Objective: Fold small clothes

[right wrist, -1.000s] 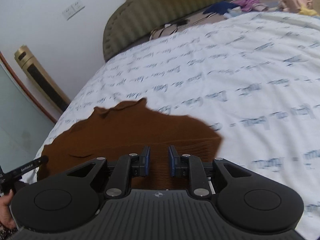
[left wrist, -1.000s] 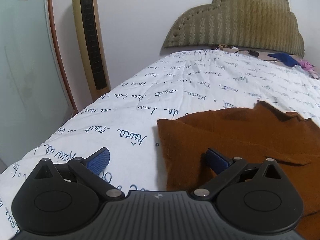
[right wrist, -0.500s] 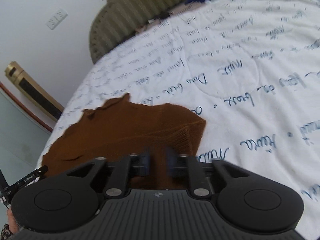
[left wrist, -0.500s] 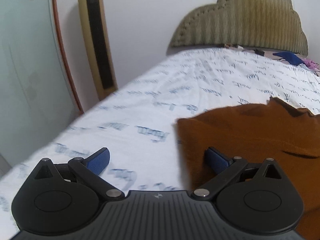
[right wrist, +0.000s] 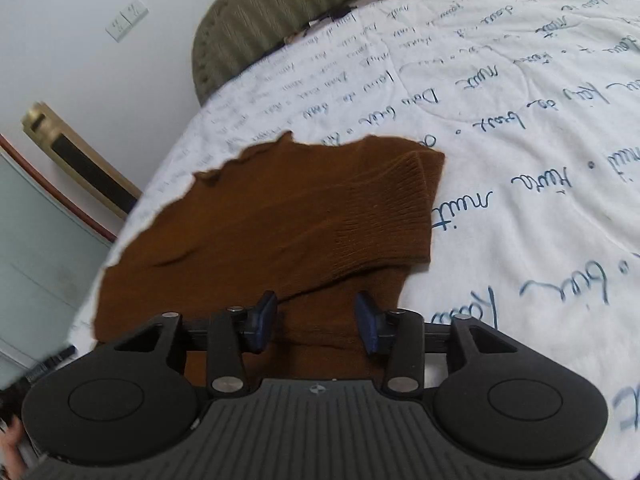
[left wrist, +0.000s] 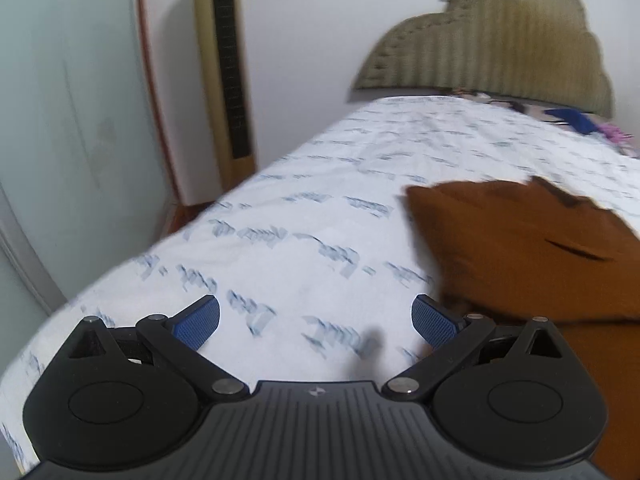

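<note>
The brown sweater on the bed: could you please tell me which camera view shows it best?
The right wrist view: the brown sweater fills the middle, sharp, with its folded ribbed part and ragged far edge visible. The left wrist view shows only its blurred left part, cut off at the frame's right edge.

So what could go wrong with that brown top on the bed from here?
The right gripper has its jaws opening with the brown top between them, so a pad might snag the knit and drag the folded sleeve loose. The top also lies near the bed's edge and could slide off.
</note>
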Tool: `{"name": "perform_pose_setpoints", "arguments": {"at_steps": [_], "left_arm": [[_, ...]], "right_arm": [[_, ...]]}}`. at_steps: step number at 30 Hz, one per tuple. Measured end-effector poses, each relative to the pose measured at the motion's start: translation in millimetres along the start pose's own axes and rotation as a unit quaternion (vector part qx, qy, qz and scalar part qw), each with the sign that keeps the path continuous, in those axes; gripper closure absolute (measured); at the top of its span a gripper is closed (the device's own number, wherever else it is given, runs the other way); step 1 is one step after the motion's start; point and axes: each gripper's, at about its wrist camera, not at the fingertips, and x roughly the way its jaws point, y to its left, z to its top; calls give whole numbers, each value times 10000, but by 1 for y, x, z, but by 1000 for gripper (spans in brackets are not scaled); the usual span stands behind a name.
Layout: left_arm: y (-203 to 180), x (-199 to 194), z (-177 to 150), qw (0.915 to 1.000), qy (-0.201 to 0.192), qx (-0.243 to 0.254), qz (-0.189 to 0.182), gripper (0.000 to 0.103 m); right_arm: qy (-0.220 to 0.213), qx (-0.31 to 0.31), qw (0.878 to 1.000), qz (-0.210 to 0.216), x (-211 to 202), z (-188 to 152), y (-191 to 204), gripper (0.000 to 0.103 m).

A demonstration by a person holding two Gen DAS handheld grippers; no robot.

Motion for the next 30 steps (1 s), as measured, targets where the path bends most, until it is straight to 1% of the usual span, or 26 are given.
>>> {"name": "perform_pose_setpoints", "arguments": {"at_steps": [1, 4, 6, 8, 11, 13, 15, 17, 18, 20, 23, 26, 30], "left_arm": [[-3, -7, -5, 9999, -11, 41, -156, 0], [-24, -15, -15, 9980, -84, 278, -553, 0], [-42, -9, -17, 9966, -61, 461, -674, 0], [-59, 5, -17, 9959, 70, 523, -734, 0], [-70, 33, -12, 9977, 259, 372, -502, 0], [-69, 50, -8, 9991, 339, 255, -94, 0], [-63, 54, -5, 9994, 283, 155, 139, 0], [-53, 56, -3, 9989, 221, 121, 400, 0], [-47, 58, -2, 9989, 208, 100, 415, 0], [-32, 59, -3, 9992, 212, -29, 331, 0], [-20, 56, -6, 9994, 180, -37, 286, 0], [-18, 51, -8, 9994, 200, -51, 283, 0], [-19, 37, -14, 9989, 184, 120, 419, 0]], "right_arm": [[-33, -125, 9999, -8, -8, -3, 5, 52], [-100, -355, 9993, -31, -27, -14, 14, 49], [-76, -214, 9997, 68, -35, -22, 11, 47], [-44, -60, 9999, 152, -39, -30, 7, 46], [-34, 18, 9999, 167, -47, -44, 2, 46], [-93, 100, 9997, 191, -55, -53, -3, 46], [-144, 216, 9994, 222, -64, -58, -9, 46], [-226, 309, 9990, 215, -73, -61, -16, 43], [-281, 345, 9988, 216, -78, -63, -19, 41], [-373, 432, 9981, 219, -86, -65, -24, 41], [-427, 485, 9976, 228, -95, -69, -30, 41], [-426, 426, 9979, 247, -101, -74, -31, 41], [-335, 289, 9982, 393, -101, -83, -21, 41]]}}
